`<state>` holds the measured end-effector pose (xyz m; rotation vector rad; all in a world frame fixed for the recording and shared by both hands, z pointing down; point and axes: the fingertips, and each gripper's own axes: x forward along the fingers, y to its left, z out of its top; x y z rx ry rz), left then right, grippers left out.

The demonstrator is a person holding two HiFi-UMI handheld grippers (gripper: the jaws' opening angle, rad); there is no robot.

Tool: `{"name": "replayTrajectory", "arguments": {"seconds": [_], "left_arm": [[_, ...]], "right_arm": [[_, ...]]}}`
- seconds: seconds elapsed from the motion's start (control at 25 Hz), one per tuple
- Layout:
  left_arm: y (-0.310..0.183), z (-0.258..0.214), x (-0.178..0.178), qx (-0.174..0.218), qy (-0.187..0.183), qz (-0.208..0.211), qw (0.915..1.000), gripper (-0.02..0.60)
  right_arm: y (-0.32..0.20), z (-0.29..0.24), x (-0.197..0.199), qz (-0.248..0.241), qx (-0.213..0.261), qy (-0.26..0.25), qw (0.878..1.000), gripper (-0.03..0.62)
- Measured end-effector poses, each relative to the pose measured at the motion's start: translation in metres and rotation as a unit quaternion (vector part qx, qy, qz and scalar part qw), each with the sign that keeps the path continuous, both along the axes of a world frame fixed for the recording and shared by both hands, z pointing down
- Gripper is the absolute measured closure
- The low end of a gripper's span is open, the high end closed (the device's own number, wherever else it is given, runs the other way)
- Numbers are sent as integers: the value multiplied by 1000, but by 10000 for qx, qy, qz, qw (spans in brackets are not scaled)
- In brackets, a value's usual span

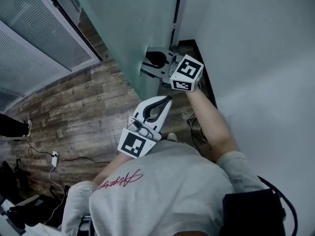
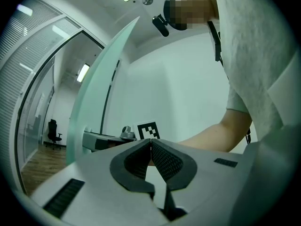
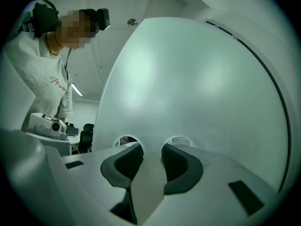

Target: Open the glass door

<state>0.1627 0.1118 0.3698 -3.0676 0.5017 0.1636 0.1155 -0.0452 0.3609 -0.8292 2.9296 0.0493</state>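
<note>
1. Far left: slatted blinds point(image 1: 29, 38), with a wood-plank floor point(image 1: 83, 112) below them and a thin cable point(image 1: 53, 162) lying on it.
2. Left gripper point(image 1: 166, 99) is in front of the person's chest and points toward the door. Its jaws are pinched together at the tips with nothing between them.
3. The frosted glass door point(image 1: 133, 28) stands at an angle to the wall, its free edge just ahead of the left gripper.
4. Right gripper point(image 1: 147, 66) straddles that edge with one jaw on each face, clamped on the pane. The door fills its own view.
5. Far right: a plain white wall point(image 1: 256, 48), close beside the right forearm.
</note>
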Motion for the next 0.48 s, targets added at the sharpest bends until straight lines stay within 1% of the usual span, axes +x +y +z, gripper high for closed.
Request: {"name": "replayTrajectory", "arguments": {"seconds": [0.12, 0.2, 0.36, 0.48], "left_arm": [[6, -12, 6, -28, 7, 313, 9995, 565], [12, -10, 20, -35, -28, 550, 9985, 565], [54, -1, 92, -60, -42, 1175, 9930, 565], [78, -5, 125, -130, 49, 1618, 9867, 565]], "right_arm": [[7, -12, 0, -236, -38, 97, 9997, 467], [12, -10, 9, -374, -59, 109, 9992, 467], [43, 0, 73, -550, -64, 30, 9985, 467], [63, 1, 103, -677, -115, 126, 9976, 467]]}}
